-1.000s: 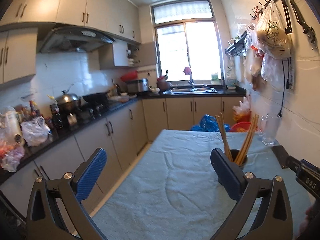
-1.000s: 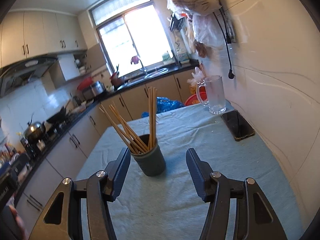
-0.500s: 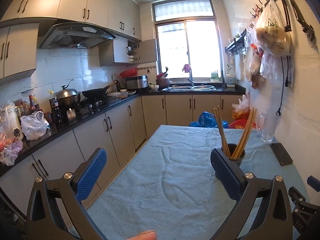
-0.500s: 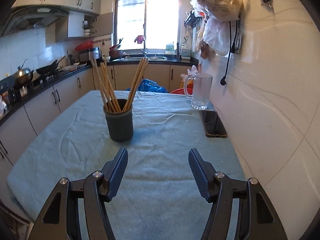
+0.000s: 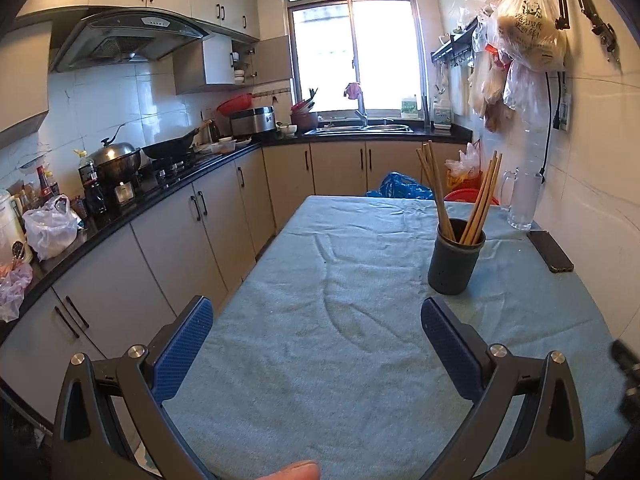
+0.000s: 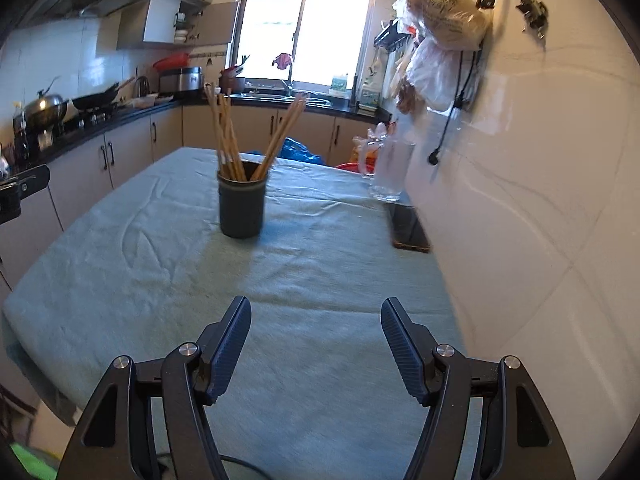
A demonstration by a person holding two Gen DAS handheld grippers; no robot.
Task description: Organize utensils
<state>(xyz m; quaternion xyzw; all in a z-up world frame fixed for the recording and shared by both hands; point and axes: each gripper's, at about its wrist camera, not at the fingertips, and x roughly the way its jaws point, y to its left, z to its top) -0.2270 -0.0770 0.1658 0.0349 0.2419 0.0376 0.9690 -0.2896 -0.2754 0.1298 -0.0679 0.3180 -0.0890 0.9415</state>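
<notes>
A dark grey cup point(image 5: 454, 258) stands upright on the table, covered with a light blue cloth point(image 5: 340, 340). Several wooden chopsticks point(image 5: 478, 200) stand in it, leaning left and right. The cup point(image 6: 242, 205) and chopsticks point(image 6: 228, 136) also show in the right wrist view. My left gripper point(image 5: 316, 316) is open and empty, held above the near part of the table, short of the cup. My right gripper point(image 6: 316, 320) is open and empty, well back from the cup.
A glass mug point(image 5: 522, 200) and a black phone point(image 5: 550, 250) sit by the right wall point(image 6: 520, 200). Bags point(image 5: 528, 24) hang on that wall. A counter with pots point(image 5: 116, 160) runs along the left. A fingertip shows at the bottom edge point(image 5: 292, 472).
Both grippers have pulled back from the cup toward the near end of the table. The cup looks smaller and farther off in both views. Both stay open.
</notes>
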